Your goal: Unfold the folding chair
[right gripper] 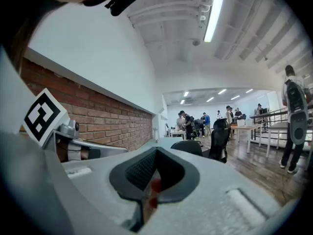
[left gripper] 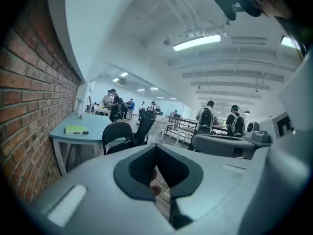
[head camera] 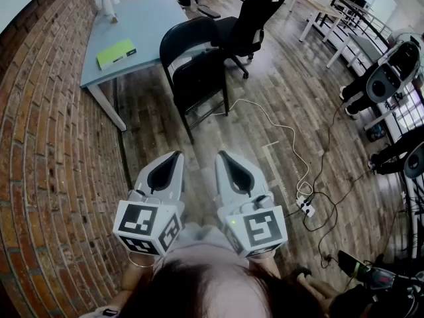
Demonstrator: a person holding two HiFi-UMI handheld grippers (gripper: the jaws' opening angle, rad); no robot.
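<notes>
The task has not really begun, as far as one can judge. The folding chair (head camera: 199, 78) stands on the wooden floor (head camera: 291, 98) at the far middle of the scene, just beside the near right corner of the blue counter (head camera: 146, 18) and well apart from both tools. Its dark seat panel seems to sit steeply against the frame below the curved back, so it looks folded or nearly so. The head view does not settle that for certain, and the gripper views show the chair too small to help. Nothing touches it.

The left hand-held gripper (head camera: 176, 155) and the right hand-held gripper (head camera: 221, 154) hover side by side at the near edge, pointing toward the chair. Each has its jaws pressed together with nothing between them, which their own views confirm. What is left is the whole job: to approach the chair, take hold of the seat and the back, and spread them until the seat lies flat.

Counted:
- One folding chair.
- Two hand-held grippers, each with one marker cube.
- One blue counter near the brick wall (head camera: 46, 144) on the left, with one green pad (head camera: 116, 53) lying on it.
- One black office chair (head camera: 248, 25) just beyond the folding chair.
- One white power strip (head camera: 306, 206) on the floor to the right, with a white cable (head camera: 285, 128) running from it toward the chairs.
- Several people far back in the room, too small to count surely.
</notes>
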